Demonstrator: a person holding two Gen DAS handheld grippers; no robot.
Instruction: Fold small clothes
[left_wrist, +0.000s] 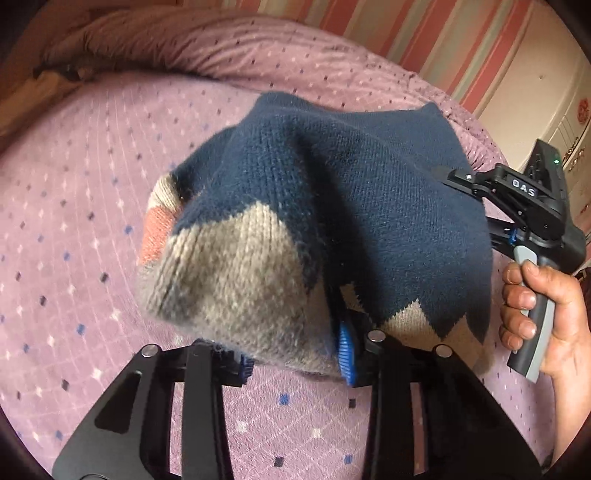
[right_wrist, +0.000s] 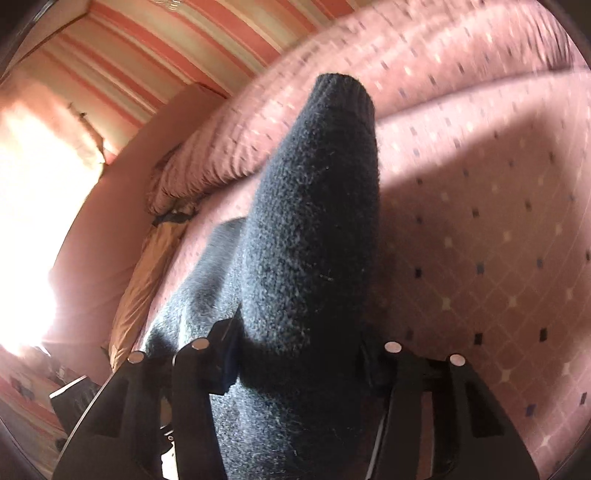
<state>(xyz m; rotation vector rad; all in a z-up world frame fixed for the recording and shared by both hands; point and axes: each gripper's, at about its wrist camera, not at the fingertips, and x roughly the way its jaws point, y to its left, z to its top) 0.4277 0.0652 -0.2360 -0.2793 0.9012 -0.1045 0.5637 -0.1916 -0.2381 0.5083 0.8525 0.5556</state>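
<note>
A small navy knit sweater (left_wrist: 369, 192) with beige and pink zigzag patches is bunched and lifted above the purple bedspread (left_wrist: 74, 192). My left gripper (left_wrist: 295, 354) is shut on its beige lower part, blue pads pressed into the knit. My right gripper (left_wrist: 454, 181) shows at the right of the left wrist view, held by a hand, its fingers clamped on the sweater's navy edge. In the right wrist view the navy sweater (right_wrist: 314, 240) fills the centre, pinched by my right gripper (right_wrist: 295, 354), with a sleeve cuff pointing away.
The patterned purple bedspread (right_wrist: 480, 221) covers the bed. A rolled quilt (left_wrist: 155, 37) lies along the far side. A striped wall (left_wrist: 406, 22) and a white cabinet (left_wrist: 535, 92) stand behind. An orange pillow (right_wrist: 147, 277) lies at the bed's edge.
</note>
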